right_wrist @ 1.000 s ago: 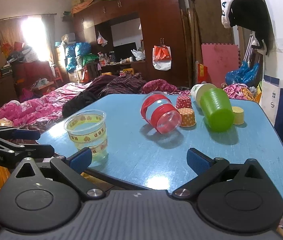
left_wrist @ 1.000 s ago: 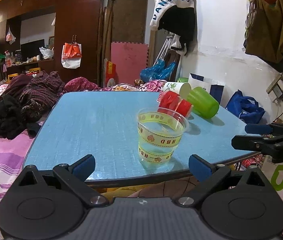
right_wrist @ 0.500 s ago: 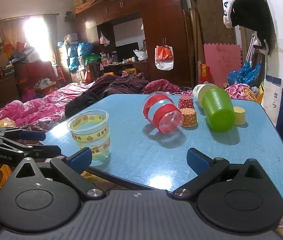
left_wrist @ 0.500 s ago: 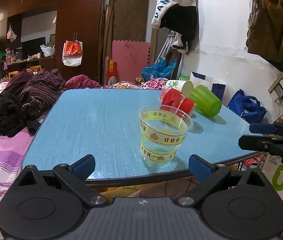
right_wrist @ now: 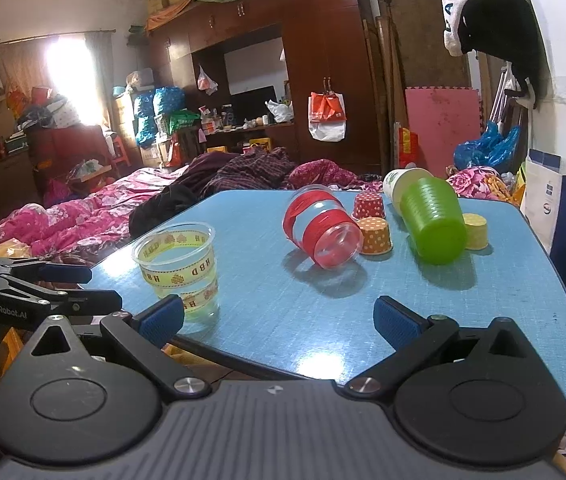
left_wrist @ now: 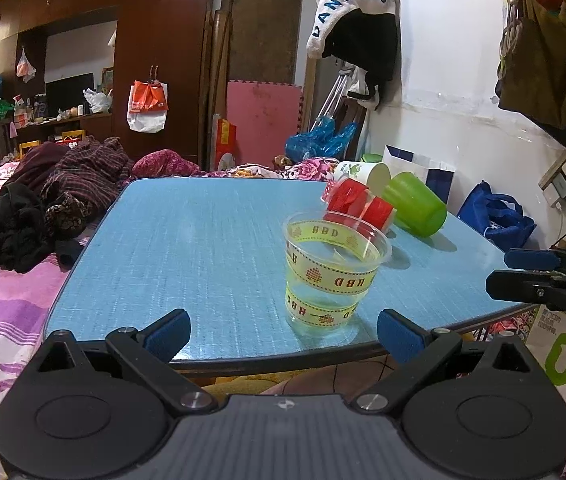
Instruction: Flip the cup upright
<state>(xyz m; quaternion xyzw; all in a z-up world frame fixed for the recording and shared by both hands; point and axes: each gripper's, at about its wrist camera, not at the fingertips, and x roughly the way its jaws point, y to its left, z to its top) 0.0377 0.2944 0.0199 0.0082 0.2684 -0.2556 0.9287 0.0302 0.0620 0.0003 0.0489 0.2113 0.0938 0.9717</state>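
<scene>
A clear cup with yellow bands (left_wrist: 333, 270) stands upright near the front edge of the blue table (left_wrist: 203, 240); it also shows in the right wrist view (right_wrist: 179, 268). A clear cup with red bands (right_wrist: 323, 232) lies on its side. A green cup (right_wrist: 433, 220) and a white paper cup (right_wrist: 397, 182) also lie on their sides. My left gripper (left_wrist: 283, 330) is open and empty, just before the table's edge. My right gripper (right_wrist: 279, 316) is open and empty at the table's front edge.
Two dotted paper cups (right_wrist: 375, 234) and a yellow one (right_wrist: 475, 230) stand upside down among the lying cups. A bed with clothes (right_wrist: 83, 216) lies left of the table. Bags (left_wrist: 495, 216) stand by the right wall.
Both grippers have moved slightly closer to the table; the cups look a little larger. The cups have not moved. Both grippers stay open.
</scene>
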